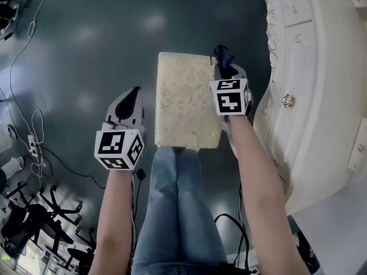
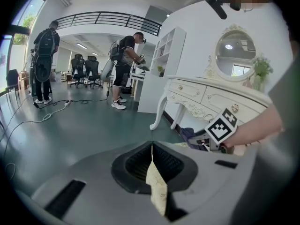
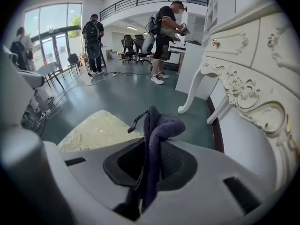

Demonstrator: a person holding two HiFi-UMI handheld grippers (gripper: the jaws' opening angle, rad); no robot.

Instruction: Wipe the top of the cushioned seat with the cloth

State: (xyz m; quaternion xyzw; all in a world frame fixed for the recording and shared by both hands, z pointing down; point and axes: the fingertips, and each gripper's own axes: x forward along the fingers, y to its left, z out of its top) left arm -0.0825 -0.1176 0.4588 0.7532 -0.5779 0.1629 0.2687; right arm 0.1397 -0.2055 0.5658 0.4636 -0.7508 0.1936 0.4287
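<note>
Risk, grip: the cloth (image 3: 157,130) looked pinched by one fold only, with the rest bunched loose over the tips. I judged that a drag across the patterned cushion could pull it free.
Risk, seat: nothing steadied the seat (image 1: 186,105) on the floor (image 1: 86,39), so a firm stroke might have shoved it.
Risk, dresser: the white dresser (image 1: 309,85) stood near, at 3 o'clock of the right gripper (image 1: 223,65). A wide sweep that way could have knocked it.
Right jaws: clamped on the dark cloth, which stuck up past the tips, a thin loop hanging at its left.
Seat to right jaws: in the head view the jaws were at the seat's 2 o'clock corner, by its right edge. In the right gripper view the cushion lay low at 9 o'clock of the jaws.
Contact: I could not tell whether the cloth touched the cushion.
Left jaws: together on nothing, with a sliver of cream fabric showing through the slit.
Left gripper (image 1: 132,99): beside the seat's left edge, at 9 o'clock, apart from it.
</note>
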